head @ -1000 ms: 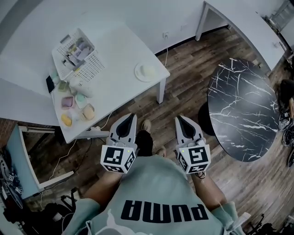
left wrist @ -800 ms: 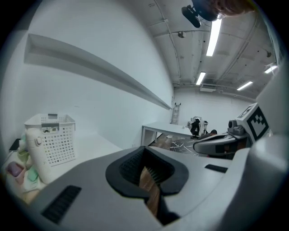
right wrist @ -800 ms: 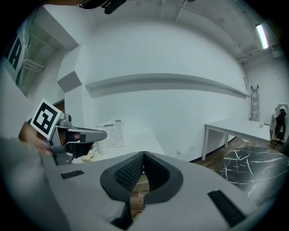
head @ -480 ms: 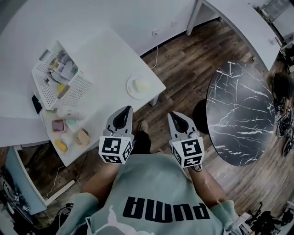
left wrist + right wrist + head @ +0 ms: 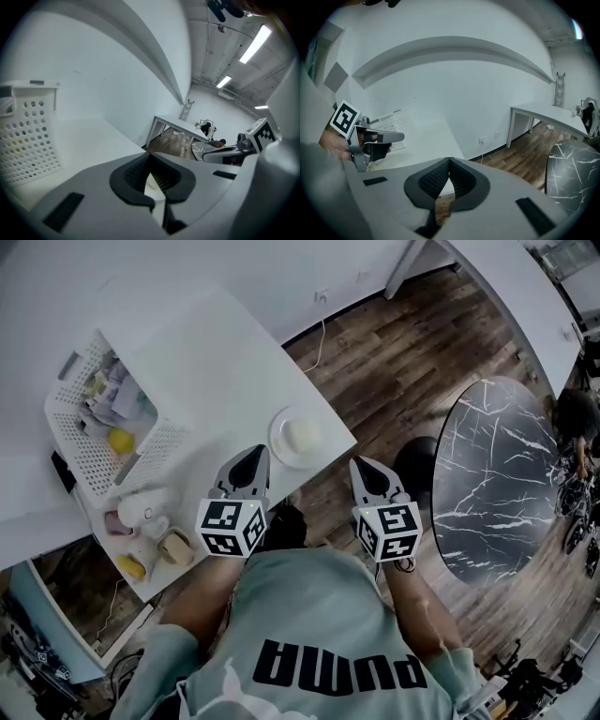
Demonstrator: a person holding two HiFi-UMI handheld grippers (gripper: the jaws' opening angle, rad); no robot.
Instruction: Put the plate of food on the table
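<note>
**Plate still on the white tabletop, both grippers empty**

A white basket [image 5: 80,442] stands at the left of the white tabletop [image 5: 206,362]. The left gripper [image 5: 253,454] hovers over the tabletop's near edge, its fingers [image 5: 131,178] pressed together on nothing. The plate of food [image 5: 314,457] rests near the tabletop's corner, just beside that gripper's tip. The right gripper [image 5: 361,465], fingers likewise pressed together and empty, hangs over the wooden floor [image 5: 394,352]. A black marble table [image 5: 497,484] stands at the far right.

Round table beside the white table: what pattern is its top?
The round table is black with white veins; clearest in head view.
</note>
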